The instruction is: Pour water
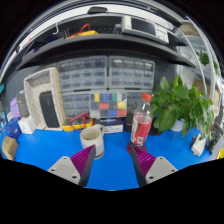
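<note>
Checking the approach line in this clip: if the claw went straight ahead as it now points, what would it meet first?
Likely nothing at first: the open claw aims between the cup and the water bottle, over bare blue table. Further on stands a box of coloured blocks; depth is unclear.

I see a blue tabletop [110, 160] under even light. Behind it stands a dark shelving unit [100, 50] carrying two grey small-parts drawer cabinets [105, 72]. To the right of those cabinets is a leafy green potted plant [180, 100]; to their left, a beige boxy appliance [45, 97].
</note>
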`<action>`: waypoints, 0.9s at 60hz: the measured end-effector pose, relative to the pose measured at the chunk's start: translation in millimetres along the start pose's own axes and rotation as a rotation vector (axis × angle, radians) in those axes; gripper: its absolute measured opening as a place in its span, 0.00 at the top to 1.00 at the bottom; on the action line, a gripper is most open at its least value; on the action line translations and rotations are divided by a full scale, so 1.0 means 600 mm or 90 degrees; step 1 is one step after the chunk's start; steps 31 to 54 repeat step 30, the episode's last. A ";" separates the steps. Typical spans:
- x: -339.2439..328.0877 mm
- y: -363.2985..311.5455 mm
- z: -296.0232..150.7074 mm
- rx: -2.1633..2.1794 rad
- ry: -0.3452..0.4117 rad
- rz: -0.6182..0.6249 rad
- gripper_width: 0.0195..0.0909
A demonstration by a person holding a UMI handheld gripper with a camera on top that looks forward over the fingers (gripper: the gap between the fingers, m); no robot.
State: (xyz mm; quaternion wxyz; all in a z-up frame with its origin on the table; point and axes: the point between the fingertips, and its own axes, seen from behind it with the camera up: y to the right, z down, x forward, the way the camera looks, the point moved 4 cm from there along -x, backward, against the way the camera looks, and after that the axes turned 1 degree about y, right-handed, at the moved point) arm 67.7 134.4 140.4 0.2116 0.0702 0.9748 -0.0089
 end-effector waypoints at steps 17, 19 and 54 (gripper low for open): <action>-0.109 -0.101 -0.070 -0.051 0.031 -0.052 0.30; -0.117 -0.110 -0.074 -0.054 0.033 -0.059 0.30; -0.151 -0.153 -0.086 -0.045 0.044 -0.094 0.30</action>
